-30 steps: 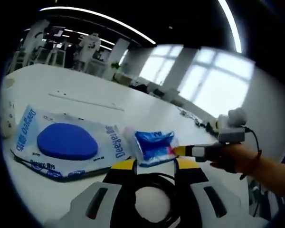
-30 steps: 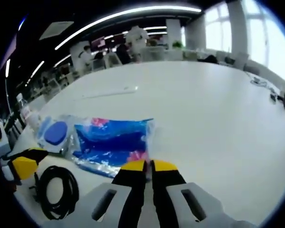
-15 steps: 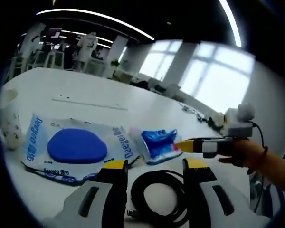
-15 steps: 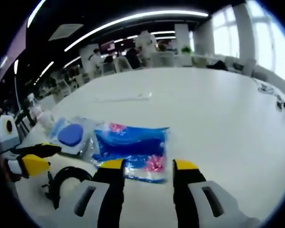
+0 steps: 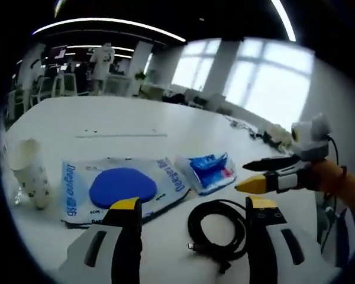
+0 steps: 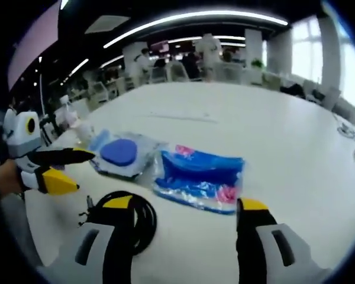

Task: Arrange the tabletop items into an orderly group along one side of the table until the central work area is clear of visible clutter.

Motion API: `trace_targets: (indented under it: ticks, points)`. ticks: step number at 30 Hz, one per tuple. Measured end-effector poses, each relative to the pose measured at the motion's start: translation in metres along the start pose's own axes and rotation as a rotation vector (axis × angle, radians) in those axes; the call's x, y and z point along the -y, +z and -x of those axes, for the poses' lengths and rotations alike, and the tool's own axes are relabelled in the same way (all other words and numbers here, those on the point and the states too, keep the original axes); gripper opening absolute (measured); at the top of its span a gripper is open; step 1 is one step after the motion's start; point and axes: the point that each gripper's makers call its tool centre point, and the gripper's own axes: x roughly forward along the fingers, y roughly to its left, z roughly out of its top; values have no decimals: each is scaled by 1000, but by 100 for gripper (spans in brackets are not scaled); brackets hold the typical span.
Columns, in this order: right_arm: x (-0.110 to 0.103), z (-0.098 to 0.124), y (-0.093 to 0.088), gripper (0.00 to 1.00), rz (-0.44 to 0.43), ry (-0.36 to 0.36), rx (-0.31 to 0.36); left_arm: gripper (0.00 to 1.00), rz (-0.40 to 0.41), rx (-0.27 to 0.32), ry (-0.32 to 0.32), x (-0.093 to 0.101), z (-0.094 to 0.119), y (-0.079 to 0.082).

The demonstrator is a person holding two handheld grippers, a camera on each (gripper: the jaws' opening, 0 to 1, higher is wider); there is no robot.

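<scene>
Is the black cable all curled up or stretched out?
Curled up. The black cable lies in a round coil on the white table, between the left claw's tips.

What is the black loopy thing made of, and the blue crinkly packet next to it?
The black cable looks like rubbery plastic, matte: it bends in soft loops and barely shines. The blue packet looks like thin glossy plastic film: it is wrinkled, with bright glints and clear sealed edges. I can't tell what is inside.
</scene>
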Motion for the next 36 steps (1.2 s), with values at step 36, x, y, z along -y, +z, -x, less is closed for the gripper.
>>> trace_targets:
  ticks: [36]
  points:
    - [-115, 107, 4, 98, 161, 135, 7, 90, -115, -17, 84, -42, 164, 0]
